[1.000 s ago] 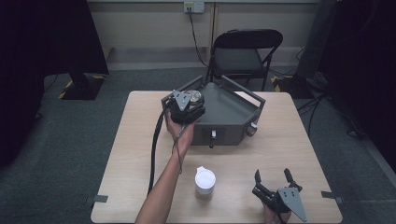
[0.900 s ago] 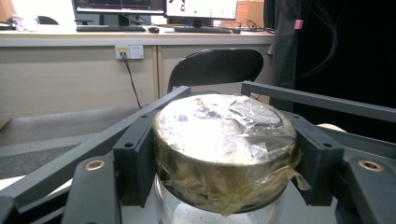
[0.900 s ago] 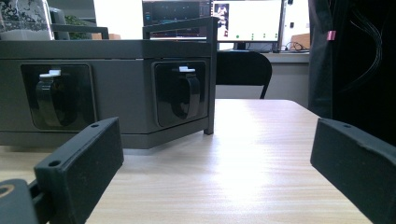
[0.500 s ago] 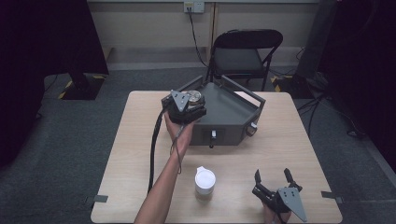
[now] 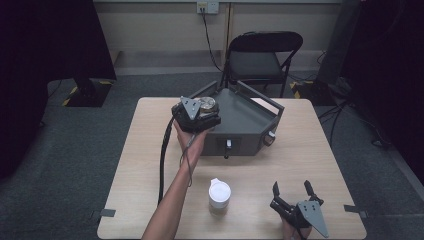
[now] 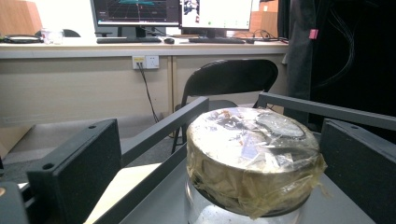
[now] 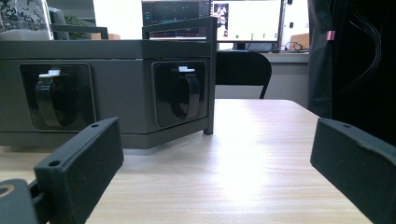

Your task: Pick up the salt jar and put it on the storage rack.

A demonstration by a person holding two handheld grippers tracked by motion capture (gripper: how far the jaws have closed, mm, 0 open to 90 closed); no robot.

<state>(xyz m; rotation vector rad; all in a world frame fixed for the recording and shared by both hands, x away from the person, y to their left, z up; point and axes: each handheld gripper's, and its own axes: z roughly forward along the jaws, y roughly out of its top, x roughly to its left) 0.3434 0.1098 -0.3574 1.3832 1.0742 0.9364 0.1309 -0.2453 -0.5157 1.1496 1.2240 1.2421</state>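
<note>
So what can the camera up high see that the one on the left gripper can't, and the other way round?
The high view alone takes in the table, the white cup, the right gripper with its jaws apart, and the person's forearm. The left gripper view alone shows the jar's crinkled, taped lid up close, with monitors behind. Both show the jar, the grey platform under it and the black folding chair.

Bare table (image 5: 320,165) lies open right of the white cup (image 5: 219,194); the grey box (image 5: 245,125) blocks the far middle.
</note>
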